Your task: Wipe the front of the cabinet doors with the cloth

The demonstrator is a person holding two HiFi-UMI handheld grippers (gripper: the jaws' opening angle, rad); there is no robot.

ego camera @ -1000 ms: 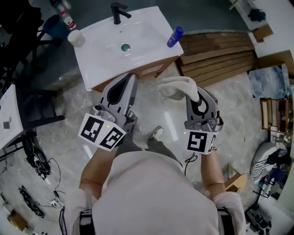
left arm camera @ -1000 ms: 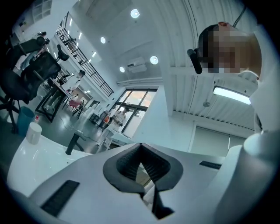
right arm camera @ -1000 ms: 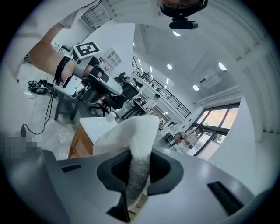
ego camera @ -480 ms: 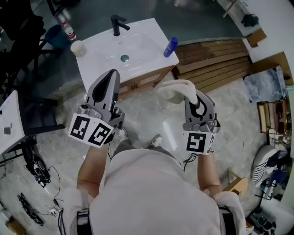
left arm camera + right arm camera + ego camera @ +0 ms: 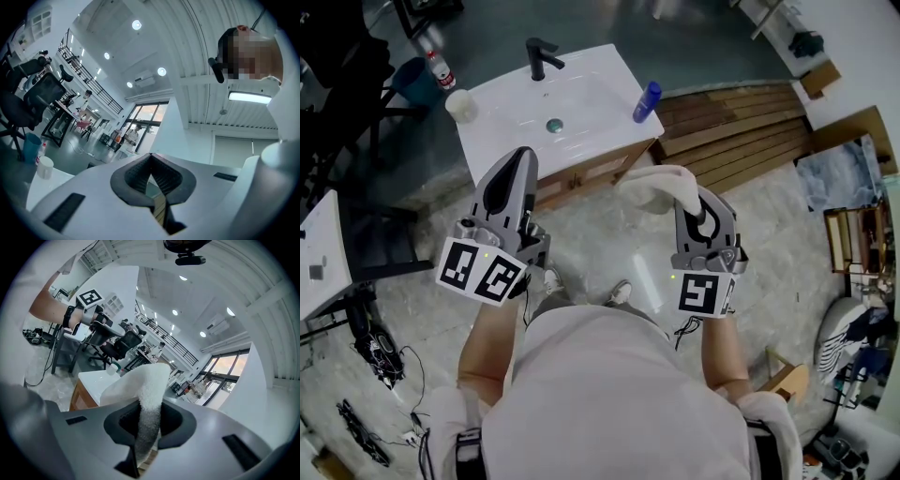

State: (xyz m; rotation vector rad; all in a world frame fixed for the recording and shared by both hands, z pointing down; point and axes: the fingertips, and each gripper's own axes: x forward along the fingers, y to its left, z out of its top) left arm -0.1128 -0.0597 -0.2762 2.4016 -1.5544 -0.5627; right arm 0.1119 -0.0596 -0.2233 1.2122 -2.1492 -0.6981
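A white cloth [image 5: 654,184] is pinched in my right gripper [image 5: 695,199], whose jaws are shut on it; the cloth [image 5: 143,399] rises out of the jaws in the right gripper view. It hangs just in front of the wooden cabinet doors [image 5: 591,176] under the white sink top [image 5: 581,117]. My left gripper [image 5: 518,161] is shut with nothing in it, its tip over the sink's front edge. In the left gripper view the pads [image 5: 154,187] meet and point up into the room.
On the sink top stand a black tap [image 5: 538,52], a blue bottle [image 5: 646,100] and a white cup [image 5: 461,105]. Wooden planks [image 5: 741,122] lie to the right of the cabinet. A black chair [image 5: 366,234] stands at the left, with cables [image 5: 375,337] on the floor.
My left gripper has shifted left and toward the sink's front edge. The right gripper with the cloth has moved slightly left and stayed shut.
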